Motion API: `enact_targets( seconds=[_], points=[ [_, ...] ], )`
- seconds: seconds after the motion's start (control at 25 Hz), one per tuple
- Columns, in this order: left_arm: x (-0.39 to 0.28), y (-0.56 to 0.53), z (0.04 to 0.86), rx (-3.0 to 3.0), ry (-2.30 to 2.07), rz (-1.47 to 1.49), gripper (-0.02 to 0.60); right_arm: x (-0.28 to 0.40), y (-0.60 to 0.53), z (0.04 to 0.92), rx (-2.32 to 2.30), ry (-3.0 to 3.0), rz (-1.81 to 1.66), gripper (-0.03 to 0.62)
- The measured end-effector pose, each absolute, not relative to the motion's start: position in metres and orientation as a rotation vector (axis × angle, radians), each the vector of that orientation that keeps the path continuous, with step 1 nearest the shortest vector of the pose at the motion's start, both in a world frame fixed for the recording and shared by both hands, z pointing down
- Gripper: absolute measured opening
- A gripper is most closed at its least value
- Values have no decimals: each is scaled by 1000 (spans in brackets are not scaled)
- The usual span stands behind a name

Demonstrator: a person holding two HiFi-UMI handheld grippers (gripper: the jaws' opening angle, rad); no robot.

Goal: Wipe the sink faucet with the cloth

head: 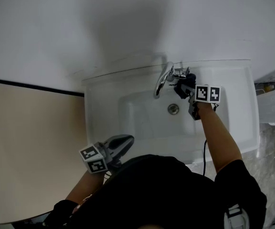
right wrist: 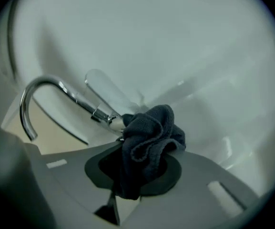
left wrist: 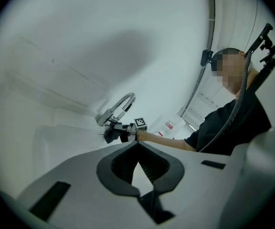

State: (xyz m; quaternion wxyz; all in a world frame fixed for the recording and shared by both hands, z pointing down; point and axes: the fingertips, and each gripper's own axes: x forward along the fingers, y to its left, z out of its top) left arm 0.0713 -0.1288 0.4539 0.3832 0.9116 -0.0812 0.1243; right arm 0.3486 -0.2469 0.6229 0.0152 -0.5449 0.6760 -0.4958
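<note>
The sink (head: 104,94) basin lies open in front of and left of the faucet (head: 160,82), whose spout arches over its back edge. The wall (head: 127,27) rises close behind. The right gripper (head: 181,88), clamped on the bunched cloth (right wrist: 149,132), crowds the faucet's base. The left gripper (head: 123,142), jaws together, hangs at the front rim, well apart
</note>
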Motion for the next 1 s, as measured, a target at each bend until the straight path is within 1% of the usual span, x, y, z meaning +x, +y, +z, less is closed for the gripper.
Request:
enact_targets(
  seconds=[0.08, 0.2, 0.4, 0.72, 0.84, 1.0],
  points=[
    [68, -131, 454, 2315, -221, 311, -2, 346, -255, 626, -1600, 1868, -1560, 64],
    [70, -130, 454, 2312, -213, 307, -2, 344, -265, 631, -1568, 1727, -1534, 64],
    [65, -131, 455, 2318, -220, 310, -2, 297, -280, 617, -1479, 1904, -1533, 64],
    [48, -140, 451, 2330, -267, 272, -2, 334, -257, 612, -1610, 1813, -1410, 66],
    [43, -142, 449, 2328, -278, 260, -2, 326, -266, 618, -1603, 1775, -1419, 64],
    [38, -146, 446, 2333, -303, 238, -2, 299, -285, 623, -1584, 1904, -1500, 66]
  ],
)
